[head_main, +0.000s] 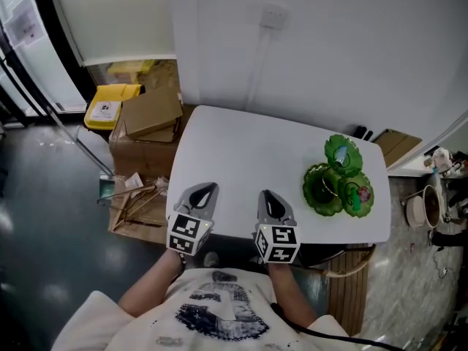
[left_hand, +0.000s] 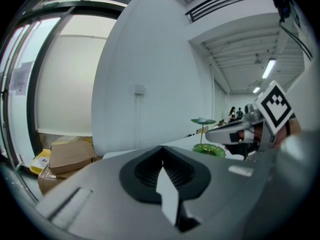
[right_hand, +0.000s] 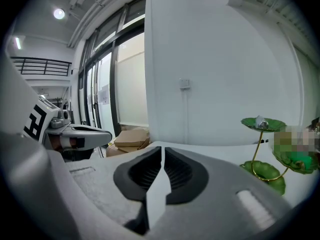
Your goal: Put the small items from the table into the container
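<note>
A green leaf-shaped tiered stand (head_main: 340, 178) sits at the right end of the white table (head_main: 241, 148). A small pale item (head_main: 341, 153) lies on its top leaf and a pink one (head_main: 361, 194) on a lower leaf. My left gripper (head_main: 207, 189) and right gripper (head_main: 268, 195) hover side by side over the table's front edge, both shut with nothing between the jaws. In the left gripper view the shut jaws (left_hand: 162, 150) point at the wall, with the stand (left_hand: 206, 134) to the right. The right gripper view has its jaws (right_hand: 163, 152) shut and the stand (right_hand: 265, 149) at right.
Cardboard boxes (head_main: 150, 115) and a yellow box (head_main: 110, 102) stand on the floor left of the table, with wooden scraps (head_main: 135, 203) nearer me. A white wall with a socket (head_main: 273, 14) backs the table. A bowl (head_main: 420, 210) sits on a surface at the right.
</note>
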A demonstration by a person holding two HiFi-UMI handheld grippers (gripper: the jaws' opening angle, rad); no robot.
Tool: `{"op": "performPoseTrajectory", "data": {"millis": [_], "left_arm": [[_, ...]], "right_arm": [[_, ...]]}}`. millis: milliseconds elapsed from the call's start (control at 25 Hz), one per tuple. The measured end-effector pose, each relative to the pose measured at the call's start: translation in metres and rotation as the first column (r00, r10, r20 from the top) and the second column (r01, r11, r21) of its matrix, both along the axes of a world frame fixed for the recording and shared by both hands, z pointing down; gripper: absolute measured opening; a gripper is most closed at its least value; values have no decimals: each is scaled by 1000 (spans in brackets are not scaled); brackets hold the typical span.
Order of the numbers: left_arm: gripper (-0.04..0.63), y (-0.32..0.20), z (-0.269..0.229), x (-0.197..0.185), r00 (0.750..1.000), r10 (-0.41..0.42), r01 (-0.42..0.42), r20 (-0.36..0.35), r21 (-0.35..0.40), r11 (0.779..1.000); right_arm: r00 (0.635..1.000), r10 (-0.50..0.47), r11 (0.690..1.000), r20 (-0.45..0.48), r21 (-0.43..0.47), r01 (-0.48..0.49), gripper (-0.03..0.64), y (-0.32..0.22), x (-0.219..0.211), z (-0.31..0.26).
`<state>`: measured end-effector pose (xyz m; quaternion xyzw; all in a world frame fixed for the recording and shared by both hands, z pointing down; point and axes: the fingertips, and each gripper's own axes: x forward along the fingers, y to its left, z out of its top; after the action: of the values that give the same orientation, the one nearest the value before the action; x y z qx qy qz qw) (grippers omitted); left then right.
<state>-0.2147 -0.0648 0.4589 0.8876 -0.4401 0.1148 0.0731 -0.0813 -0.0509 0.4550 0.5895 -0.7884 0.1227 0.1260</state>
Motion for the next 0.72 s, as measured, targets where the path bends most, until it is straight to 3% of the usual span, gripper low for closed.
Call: {"op": "performPoseTrajectory", "data": {"millis": [80, 720], "left_arm": [[-9, 5, -2, 2, 1000, 11, -11, 2, 5, 1000], [-9, 22, -8, 11, 999, 29, -29, 15, 10, 1000]], "right_arm": [[1000, 7, 1000, -3, 3, -7, 2, 3, 0, -1], [1000, 16, 1000, -16, 9, -16, -2, 20, 9, -11]]}}
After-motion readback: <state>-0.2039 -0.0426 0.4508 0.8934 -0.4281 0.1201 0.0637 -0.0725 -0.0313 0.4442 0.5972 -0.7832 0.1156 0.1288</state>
